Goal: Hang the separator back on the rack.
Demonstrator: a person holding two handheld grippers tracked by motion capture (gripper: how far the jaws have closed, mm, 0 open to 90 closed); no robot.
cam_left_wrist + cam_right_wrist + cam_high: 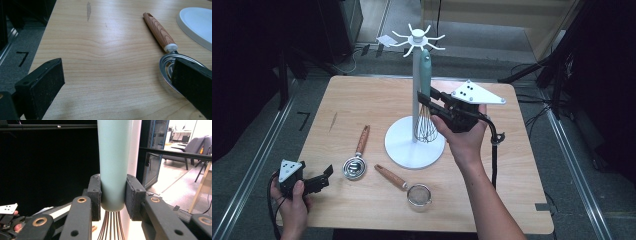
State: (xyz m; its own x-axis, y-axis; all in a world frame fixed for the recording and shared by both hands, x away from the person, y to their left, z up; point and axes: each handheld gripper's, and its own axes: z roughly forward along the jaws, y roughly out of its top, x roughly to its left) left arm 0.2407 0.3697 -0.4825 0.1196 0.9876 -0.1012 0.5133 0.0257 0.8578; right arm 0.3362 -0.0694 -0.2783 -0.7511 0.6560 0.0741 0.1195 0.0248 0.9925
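The right gripper (pixel 430 99) is closed on the whisk (pixel 425 95), squeezing the bottom end of its smooth teal handle (pixel 115 162), just above where the thin wires (pixel 111 226) come out. The whisk stands straight up and down beside the white pole of the hanging stand (pixel 414 127), in the middle of the worktop (pixel 377 95), a bit to the far side. Its top is up near the white hooks. I cannot tell if it hangs on a hook yet.

The whisk looks light. The handle is round, hard and smooth, so it could slip or spin between the pads if the squeeze is weak. The wires are thin and springy and would bend, so the handle is the better place to hold. Holding it low, near the wires, should keep it from swinging much.

The left gripper (pixel 319 181) is open and holds nothing. It rests at the near left of the worktop. Just to its right lies a metal spoon with a wooden handle (pixel 160 31). Farther right, near the front, lies a small strainer (pixel 418 194).
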